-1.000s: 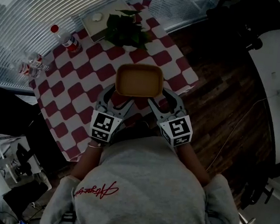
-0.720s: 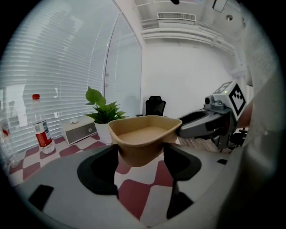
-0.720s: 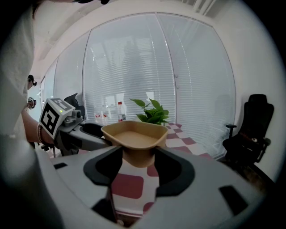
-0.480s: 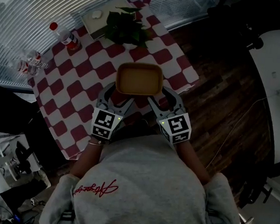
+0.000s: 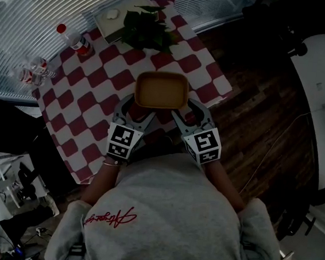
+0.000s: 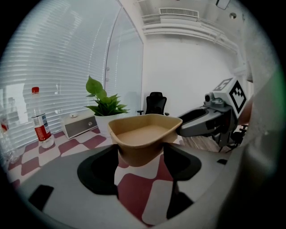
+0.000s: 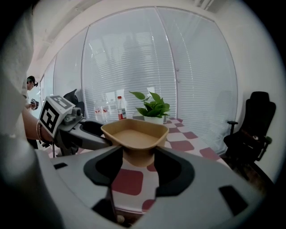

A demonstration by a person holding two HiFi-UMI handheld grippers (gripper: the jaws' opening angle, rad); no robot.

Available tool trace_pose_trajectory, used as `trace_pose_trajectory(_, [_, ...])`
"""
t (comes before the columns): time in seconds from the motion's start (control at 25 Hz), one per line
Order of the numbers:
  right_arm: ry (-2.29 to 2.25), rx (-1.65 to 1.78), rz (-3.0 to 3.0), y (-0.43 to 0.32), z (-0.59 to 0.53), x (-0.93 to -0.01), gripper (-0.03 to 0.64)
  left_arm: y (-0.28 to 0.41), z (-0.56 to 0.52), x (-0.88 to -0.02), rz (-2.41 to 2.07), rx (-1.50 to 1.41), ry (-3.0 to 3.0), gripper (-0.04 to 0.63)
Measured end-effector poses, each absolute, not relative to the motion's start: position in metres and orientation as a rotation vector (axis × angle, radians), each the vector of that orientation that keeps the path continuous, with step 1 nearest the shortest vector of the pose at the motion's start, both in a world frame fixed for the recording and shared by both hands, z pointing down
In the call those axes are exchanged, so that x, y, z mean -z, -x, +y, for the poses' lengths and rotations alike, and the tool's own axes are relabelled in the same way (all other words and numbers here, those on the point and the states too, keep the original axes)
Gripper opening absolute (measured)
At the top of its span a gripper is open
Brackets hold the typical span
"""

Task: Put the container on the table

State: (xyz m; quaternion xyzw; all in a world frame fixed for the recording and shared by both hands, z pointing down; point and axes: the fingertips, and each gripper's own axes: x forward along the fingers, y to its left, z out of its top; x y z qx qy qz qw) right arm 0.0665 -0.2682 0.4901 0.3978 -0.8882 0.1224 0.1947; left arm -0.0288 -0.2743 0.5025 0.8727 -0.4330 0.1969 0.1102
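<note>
Comparing with the view a second back: almost nothing has shifted. The container [image 5: 161, 90] sits in the same spot between the two tools, and only the desk [image 5: 90, 107] and its clutter have slid slightly up the head view. No lowering seen.

Left tongs [image 5: 134, 109]: clamped on the container's near-left corner, lower wall pinched between the jaws. Right tongs [image 5: 188, 115]: the same on the near-right corner. Both stand fairly wide because the wall they pinch is bulky.

Position: the container is over the near half of the checked cloth, level, open side up, empty. Both gripper views show cloth below its base, so I judge it still carried rather than set down. Placement not yet done; what remains is the descent and the release.

Count:
- container: 1
- tongs: 2, both engaged
- potted plant [image 5: 143, 29]: 1, far end of the desk
- pale box [image 5: 110, 22]: 1, just beside the plant
- red-capped bottle [image 5: 74, 39]: 1
- clear bottles [image 5: 33, 71]: a small cluster at the desk's left edge, number unclear
- office chair [image 7: 252, 120]: 1
</note>
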Motion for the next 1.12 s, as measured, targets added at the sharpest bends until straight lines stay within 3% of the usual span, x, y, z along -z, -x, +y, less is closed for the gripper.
trace_pose_trajectory(1.12, [-1.058,-0.367,-2.433,-0.062,-0.262,-0.517,0.218,0.034,-0.268,-0.532,-1.251,-0.645,-2.501,0.313])
